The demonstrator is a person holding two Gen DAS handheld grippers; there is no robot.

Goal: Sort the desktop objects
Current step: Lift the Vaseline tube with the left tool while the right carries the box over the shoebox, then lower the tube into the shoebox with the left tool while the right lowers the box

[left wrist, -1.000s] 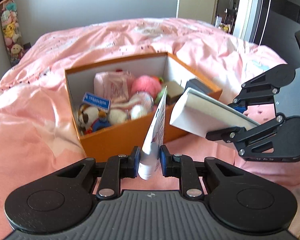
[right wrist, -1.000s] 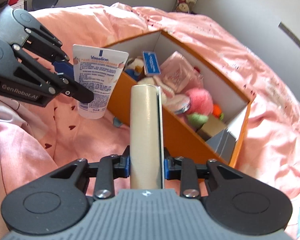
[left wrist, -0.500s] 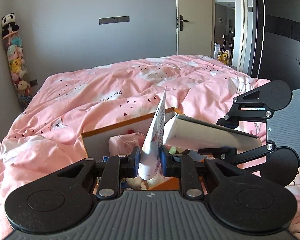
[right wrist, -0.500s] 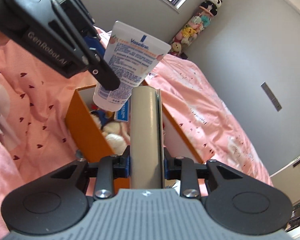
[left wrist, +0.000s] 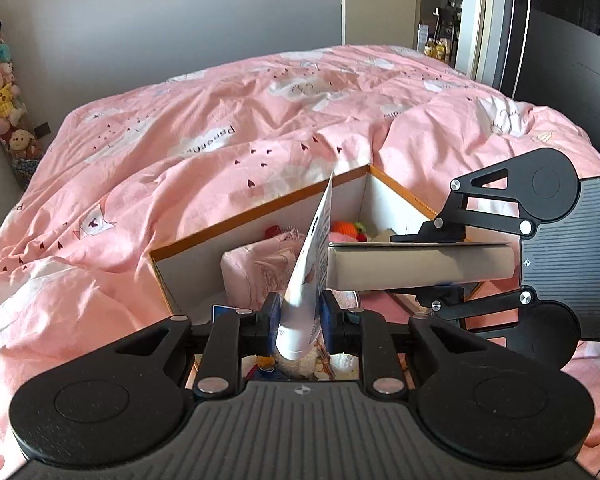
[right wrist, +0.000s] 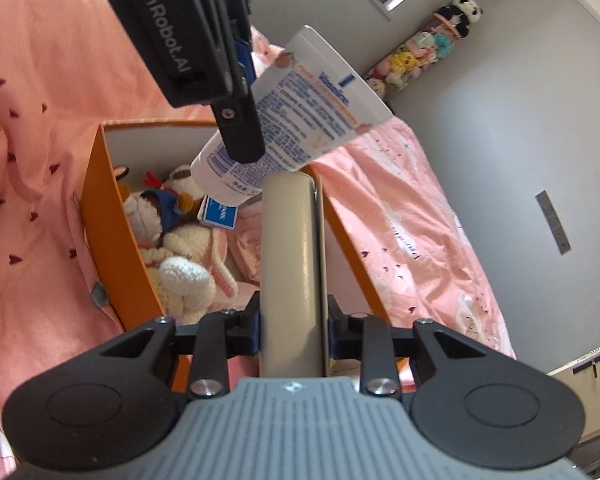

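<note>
My left gripper [left wrist: 299, 326] is shut on a white Vaseline tube [left wrist: 312, 276] and holds it over the orange box [left wrist: 260, 208]. The tube [right wrist: 296, 120] and left gripper [right wrist: 240, 120] also show in the right wrist view, above the box [right wrist: 112, 232]. My right gripper [right wrist: 292, 328] is shut on a beige book [right wrist: 290, 272], spine up, over the box's middle. In the left wrist view the right gripper [left wrist: 440, 264] holds the book [left wrist: 420, 266] just right of the tube. The box holds plush toys [right wrist: 172, 256], a blue card [right wrist: 219, 213] and a pink pouch [left wrist: 260, 272].
The box sits on a bed with a pink duvet [left wrist: 220, 128]. A hanging column of plush toys [left wrist: 0, 92] is on the left wall. A door [left wrist: 380, 0] and a dark cabinet [left wrist: 572, 40] stand at the far right.
Both grippers have moved in over the box with their loads, first lifting then tilting down. The tube and book now hang close together above the box's contents.
</note>
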